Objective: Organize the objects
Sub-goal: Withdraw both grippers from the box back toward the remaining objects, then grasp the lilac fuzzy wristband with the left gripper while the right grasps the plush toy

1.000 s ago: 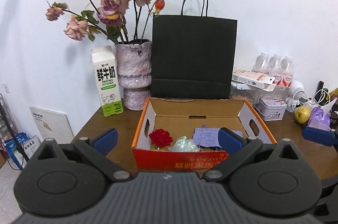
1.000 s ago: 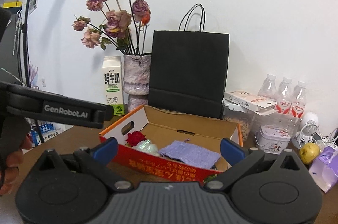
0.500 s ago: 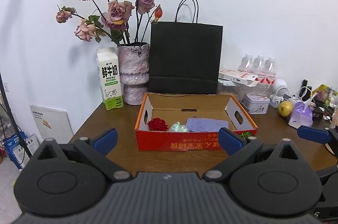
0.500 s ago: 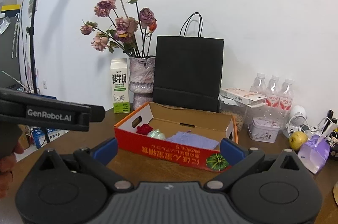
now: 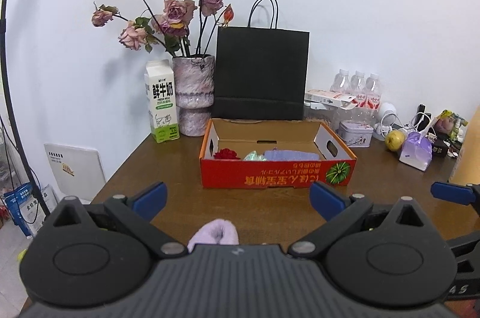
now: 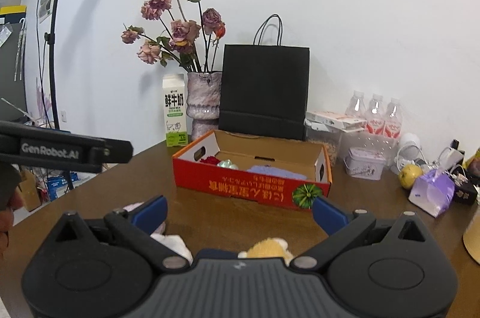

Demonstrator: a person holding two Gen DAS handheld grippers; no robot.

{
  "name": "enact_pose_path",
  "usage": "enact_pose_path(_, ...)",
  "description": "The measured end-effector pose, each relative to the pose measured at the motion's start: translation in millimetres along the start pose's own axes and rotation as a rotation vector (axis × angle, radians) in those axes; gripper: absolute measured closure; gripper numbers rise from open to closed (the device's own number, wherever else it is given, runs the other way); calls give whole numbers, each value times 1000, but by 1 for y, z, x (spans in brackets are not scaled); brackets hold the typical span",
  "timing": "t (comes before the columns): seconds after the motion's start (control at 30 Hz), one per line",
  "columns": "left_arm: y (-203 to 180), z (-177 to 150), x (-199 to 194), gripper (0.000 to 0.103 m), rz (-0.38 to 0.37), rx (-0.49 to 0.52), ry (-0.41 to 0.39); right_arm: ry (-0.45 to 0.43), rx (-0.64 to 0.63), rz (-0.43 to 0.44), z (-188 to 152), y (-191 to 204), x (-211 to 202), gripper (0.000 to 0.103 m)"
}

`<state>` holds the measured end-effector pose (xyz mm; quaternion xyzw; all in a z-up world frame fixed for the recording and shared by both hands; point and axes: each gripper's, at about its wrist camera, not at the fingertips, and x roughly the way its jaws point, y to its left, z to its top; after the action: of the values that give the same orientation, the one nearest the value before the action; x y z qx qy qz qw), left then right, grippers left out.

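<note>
From the left wrist, the left claw (image 5: 237, 198) is spread wide and holds nothing. The red cardboard box (image 5: 277, 175) sits mid-desk, already containing a red rose (image 5: 226, 153), a shiny wrapped item (image 5: 254, 157) and a lilac knitted cloth (image 5: 291, 154). Just below the claw, a fluffy lilac thing (image 5: 214, 232) lies on the desk (image 5: 168, 177), not yet boxed. A milk carton (image 5: 161, 100), vase (image 5: 194, 96) and black paper bag (image 5: 261, 73) stand behind the box, clear of the approach.

From the right wrist, the right claw (image 6: 240, 211) is likewise released and empty. A yellow plush (image 6: 270, 247) and something white (image 6: 172, 243), perhaps cloth, peek out beneath it. So roughly half is done; these loose pieces remain.
</note>
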<state>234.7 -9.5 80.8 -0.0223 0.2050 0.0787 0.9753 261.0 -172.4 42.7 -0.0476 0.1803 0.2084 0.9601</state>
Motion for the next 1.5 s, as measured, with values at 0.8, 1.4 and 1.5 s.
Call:
enact_pose_path(0.8,17,-79,-17,0,-9,30,-21,66,9,-30,-63,15,-19,0)
enact_pose_path(1.4,35,-108,11,0,4,15,14,50,16,-78,-88,12,-8,0)
enact_pose_path(1.5,36,-109,17,0,2,22,12,44,25,-89,-92,9,-5,0)
